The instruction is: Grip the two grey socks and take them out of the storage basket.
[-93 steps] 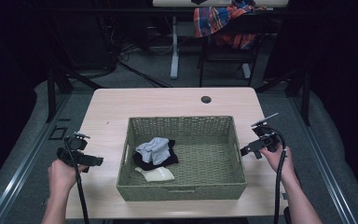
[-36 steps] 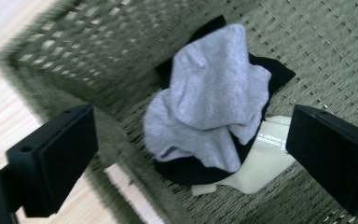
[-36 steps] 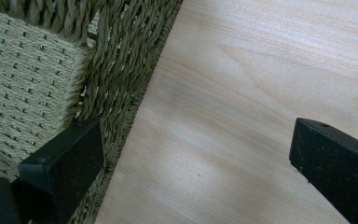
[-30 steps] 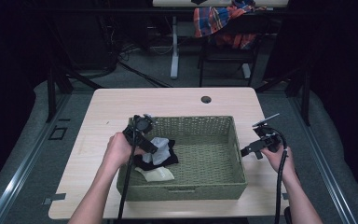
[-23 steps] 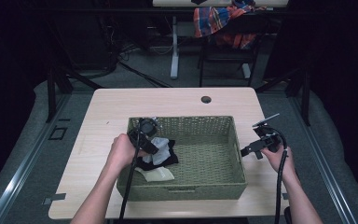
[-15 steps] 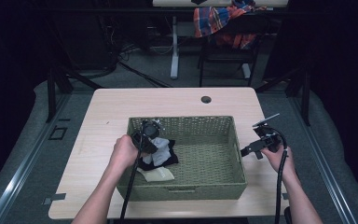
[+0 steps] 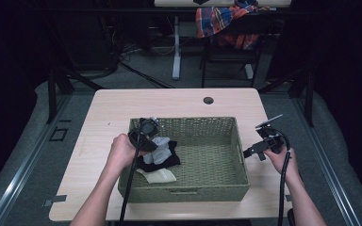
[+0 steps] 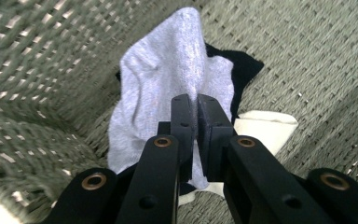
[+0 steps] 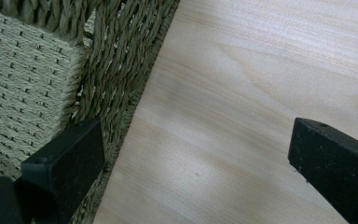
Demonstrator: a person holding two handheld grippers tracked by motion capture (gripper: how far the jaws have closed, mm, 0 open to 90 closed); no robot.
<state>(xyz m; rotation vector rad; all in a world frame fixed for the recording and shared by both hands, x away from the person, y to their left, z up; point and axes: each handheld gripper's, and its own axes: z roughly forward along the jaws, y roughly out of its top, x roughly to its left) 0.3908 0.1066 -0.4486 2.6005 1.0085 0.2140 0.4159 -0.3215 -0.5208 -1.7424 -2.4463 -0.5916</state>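
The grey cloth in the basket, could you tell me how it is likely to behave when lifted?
The grey cloth probably hangs limp: it already peaks into soft folds where the left gripper pinches it. It looks thin, so likely light. It lies on the black cloth, which might drag along.

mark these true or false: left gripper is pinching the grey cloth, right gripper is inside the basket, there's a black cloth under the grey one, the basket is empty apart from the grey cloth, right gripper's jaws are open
1. The left gripper is pinching the grey cloth. True: its jaws have just closed on a fold of it.
2. The right gripper is inside the basket. False: it is over the table, beside the basket's right wall.
3. A black cloth lies under the grey one. True.
4. The basket holds nothing but the grey cloth. False: the black cloth and a cream cloth lie there too.
5. The right gripper's jaws are open. True: they stand wide apart with nothing between them.
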